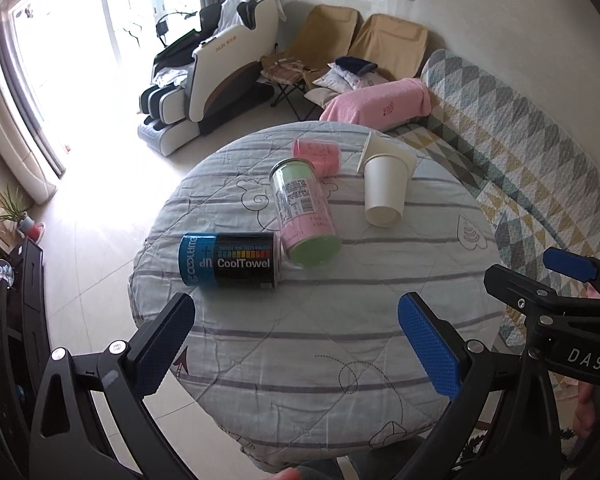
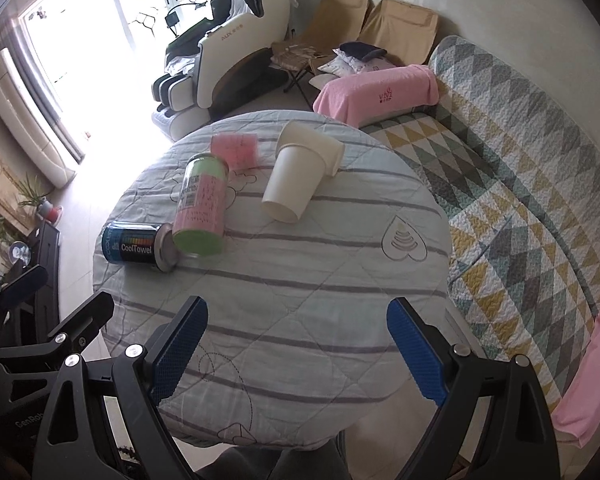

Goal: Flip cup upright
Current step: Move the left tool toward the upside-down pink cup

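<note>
Several cups lie on their sides on a round table point(image 1: 308, 352) point(image 2: 300, 304) with a striped cloth. A white paper cup point(image 1: 385, 189) point(image 2: 293, 178) lies with its base toward me, and a second white cup point(image 1: 388, 149) point(image 2: 312, 138) lies behind it. A clear jar with pink and green fill point(image 1: 303, 213) point(image 2: 202, 208), a blue-black CoolTowel can point(image 1: 230, 260) point(image 2: 134, 246) and a pink cup point(image 1: 318, 155) point(image 2: 236, 148) also lie flat. My left gripper point(image 1: 296, 344) and right gripper point(image 2: 296, 348) are open, empty, and hover over the near table edge.
A quilted sofa point(image 1: 520, 140) point(image 2: 520, 184) runs along the right, with a pink towel point(image 1: 380, 104) point(image 2: 376, 94) on its arm. A massage chair point(image 1: 212, 68) and folding chairs point(image 1: 340, 40) stand behind the table. A dark cabinet point(image 1: 12, 300) is at the left.
</note>
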`<action>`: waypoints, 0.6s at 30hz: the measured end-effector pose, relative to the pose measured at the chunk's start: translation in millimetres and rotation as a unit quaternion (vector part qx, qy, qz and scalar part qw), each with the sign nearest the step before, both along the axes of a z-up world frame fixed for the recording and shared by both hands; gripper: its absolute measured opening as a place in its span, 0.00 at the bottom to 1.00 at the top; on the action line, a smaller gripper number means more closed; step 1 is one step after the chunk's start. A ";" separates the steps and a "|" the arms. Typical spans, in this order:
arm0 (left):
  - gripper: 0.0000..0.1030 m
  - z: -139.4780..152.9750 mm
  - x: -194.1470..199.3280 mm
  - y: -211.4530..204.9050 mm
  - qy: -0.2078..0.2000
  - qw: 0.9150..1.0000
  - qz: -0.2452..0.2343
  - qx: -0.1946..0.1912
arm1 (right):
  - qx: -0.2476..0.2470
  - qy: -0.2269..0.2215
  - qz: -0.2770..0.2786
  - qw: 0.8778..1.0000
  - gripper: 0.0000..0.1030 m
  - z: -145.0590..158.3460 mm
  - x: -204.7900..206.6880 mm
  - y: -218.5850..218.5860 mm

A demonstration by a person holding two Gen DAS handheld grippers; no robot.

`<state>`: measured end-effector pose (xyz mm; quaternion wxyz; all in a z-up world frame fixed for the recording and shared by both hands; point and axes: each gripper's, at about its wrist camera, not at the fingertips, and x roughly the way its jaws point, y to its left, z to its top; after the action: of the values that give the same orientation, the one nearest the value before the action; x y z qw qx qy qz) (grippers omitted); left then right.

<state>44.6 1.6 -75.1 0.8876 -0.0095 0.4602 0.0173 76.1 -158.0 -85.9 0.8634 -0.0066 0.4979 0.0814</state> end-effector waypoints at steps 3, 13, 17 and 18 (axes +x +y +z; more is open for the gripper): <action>1.00 -0.7 4.3 0.0 0.002 1.000 0.002 -0.007 | 0.001 0.000 0.004 1.000 0.90 0.4 6.4 -1.2; 1.00 -5.2 20.2 -1.8 0.012 0.999 0.003 -0.036 | 0.008 0.005 0.011 1.000 0.90 -2.6 28.1 -8.0; 0.99 -9.1 35.0 0.2 0.020 0.999 0.015 -0.039 | 0.009 0.008 0.012 1.000 0.90 -5.8 40.9 -13.4; 0.99 -11.2 41.7 1.0 0.026 0.999 0.016 -0.042 | 0.010 0.010 0.010 1.000 0.90 -6.2 43.9 -16.2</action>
<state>86.3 2.7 -86.3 0.8735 -0.0533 0.4837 0.0125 120.0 -174.1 -92.0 0.8578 -0.0020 0.5052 0.0948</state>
